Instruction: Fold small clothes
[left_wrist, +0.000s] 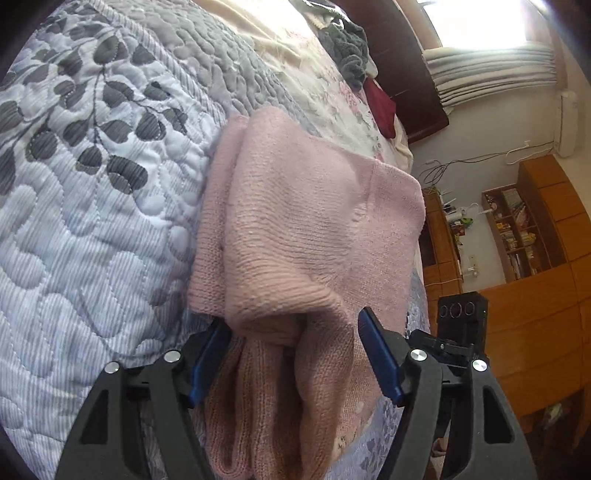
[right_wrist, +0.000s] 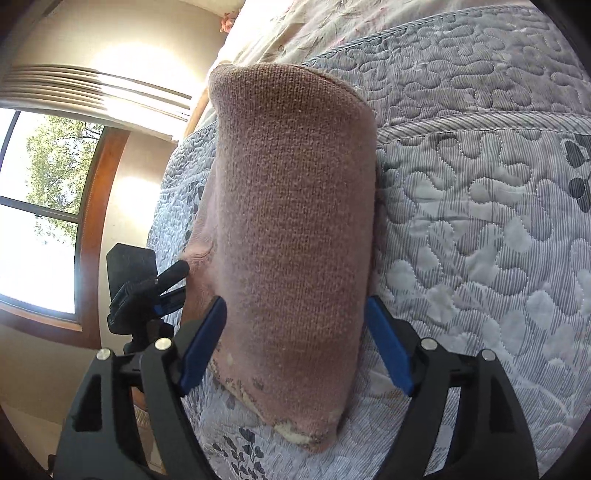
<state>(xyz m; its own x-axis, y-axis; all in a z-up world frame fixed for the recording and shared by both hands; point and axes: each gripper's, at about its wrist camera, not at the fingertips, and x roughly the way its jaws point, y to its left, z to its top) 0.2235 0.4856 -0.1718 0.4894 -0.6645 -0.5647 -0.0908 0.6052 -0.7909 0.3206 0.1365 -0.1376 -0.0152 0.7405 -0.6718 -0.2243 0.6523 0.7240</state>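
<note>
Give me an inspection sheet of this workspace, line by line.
Surface: grey leaf-print quilt on a bed.
Job's things: pink knit garment, folded, lying on the quilt.
Clutter: grey garment and dark red cloth further up the bed.
Grippers: left gripper and right gripper both open, fingers either side of the knit.
Cables: wires along the far wall.
Surroundings: wooden shelving, window.
</note>
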